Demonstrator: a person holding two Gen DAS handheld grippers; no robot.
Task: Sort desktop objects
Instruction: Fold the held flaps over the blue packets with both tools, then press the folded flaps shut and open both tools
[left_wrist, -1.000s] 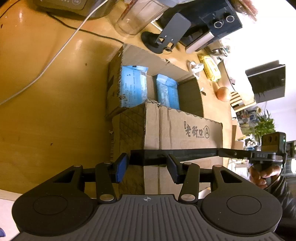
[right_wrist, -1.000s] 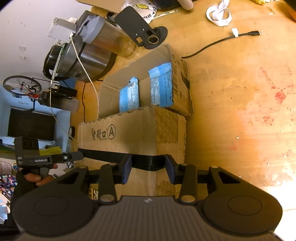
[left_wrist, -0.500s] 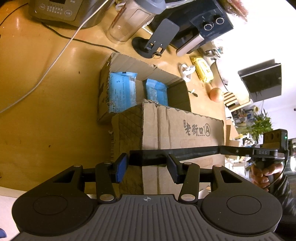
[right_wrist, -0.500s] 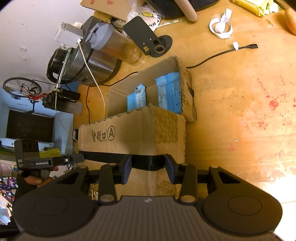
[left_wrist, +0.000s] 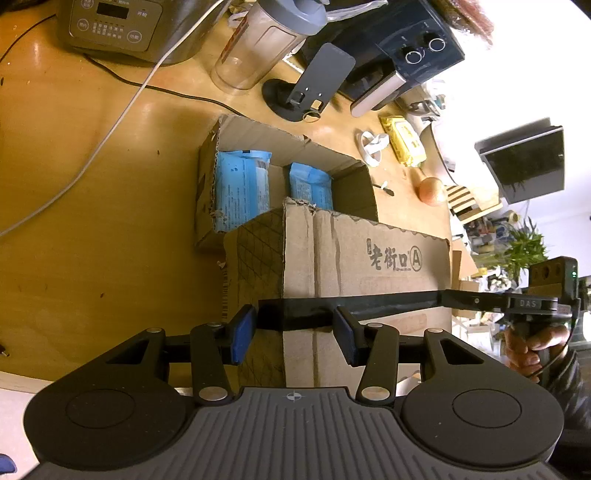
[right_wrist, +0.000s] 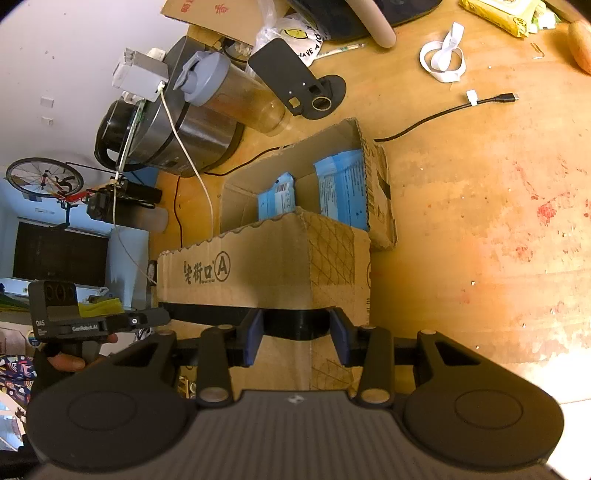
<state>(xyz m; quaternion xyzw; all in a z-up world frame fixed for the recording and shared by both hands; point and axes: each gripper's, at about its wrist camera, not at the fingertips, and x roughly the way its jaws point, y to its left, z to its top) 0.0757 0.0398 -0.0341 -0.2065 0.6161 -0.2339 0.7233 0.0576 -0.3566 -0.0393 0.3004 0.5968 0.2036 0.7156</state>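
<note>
both our grippers sit higher over the wooden desk (left_wrist: 92, 229) than a second ago, so the open cardboard box (left_wrist: 362, 266) now looks smaller and more of the clutter behind it shows. we go from the biggest item down. that box, printed with characters and a circled a, stands in the middle of the desk with two blue packs (left_wrist: 242, 188) upright inside, well apart from each other; we judge these the part of the sorting already done, though we cannot tell whether anything more lies under the near flap.

between us and the box runs a long black bar (left_wrist: 369, 304). our left gripper (left_wrist: 293, 334) pinches one end of it between its blue pads, and our right gripper (right_wrist: 297, 334) pinches the other end, each pair of jaws pressed onto the bar with no gap showing. we cannot tell what this object is, only that it hangs across the near side of the box, carried by both tools.

still loose on the desk, as we read it, are the yellow pack (left_wrist: 404, 138), the white strap (right_wrist: 443, 61), the round orange fruit (left_wrist: 430, 190) and the black usb cable (right_wrist: 461, 107). by our estimate the job is only partly done.
</note>
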